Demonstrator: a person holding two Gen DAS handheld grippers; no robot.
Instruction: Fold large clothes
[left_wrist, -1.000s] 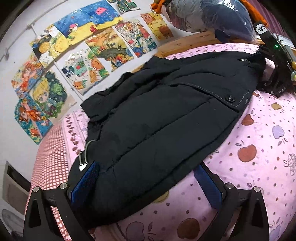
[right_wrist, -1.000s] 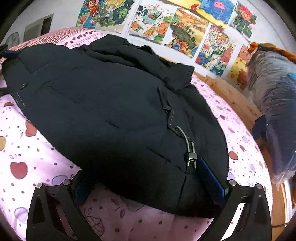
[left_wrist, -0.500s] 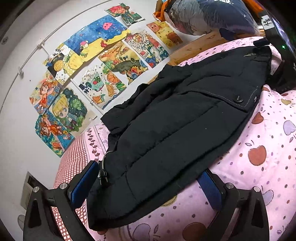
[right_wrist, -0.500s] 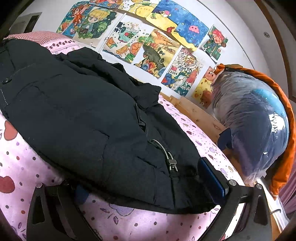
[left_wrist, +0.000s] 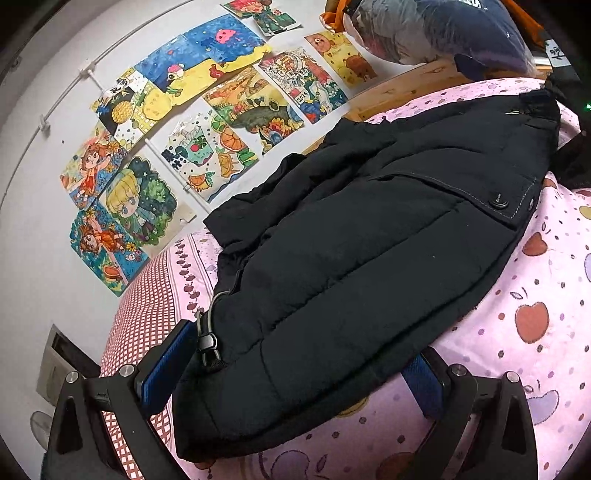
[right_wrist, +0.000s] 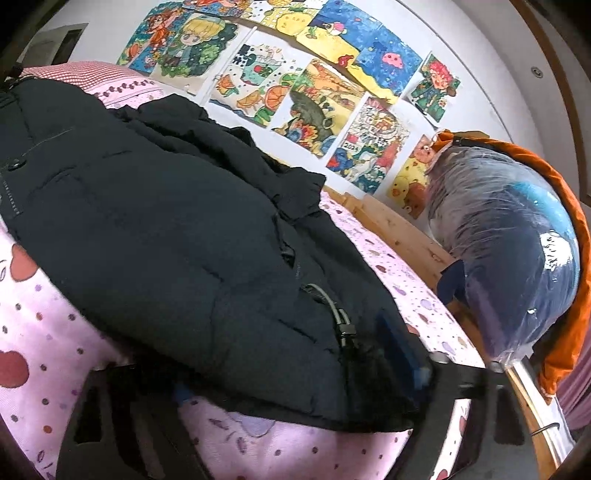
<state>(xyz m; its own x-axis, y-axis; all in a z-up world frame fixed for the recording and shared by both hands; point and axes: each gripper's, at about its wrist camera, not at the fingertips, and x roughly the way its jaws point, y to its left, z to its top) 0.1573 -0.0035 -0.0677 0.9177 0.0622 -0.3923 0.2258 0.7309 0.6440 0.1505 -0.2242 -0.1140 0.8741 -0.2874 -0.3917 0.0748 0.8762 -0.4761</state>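
Right gripper (right_wrist: 291, 384) jaws closing on black puffer jacket (right_wrist: 166, 229) hem corner, were wide a sec ago. Left gripper (left_wrist: 295, 373) still gaping around opposite corner, no pinch. Fold lift coming, I guess.

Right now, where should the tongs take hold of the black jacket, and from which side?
At the near hem corners of the black jacket, from the bed's near edge: the hem overhangs there, already between the left tongs. The right tongs are closing.
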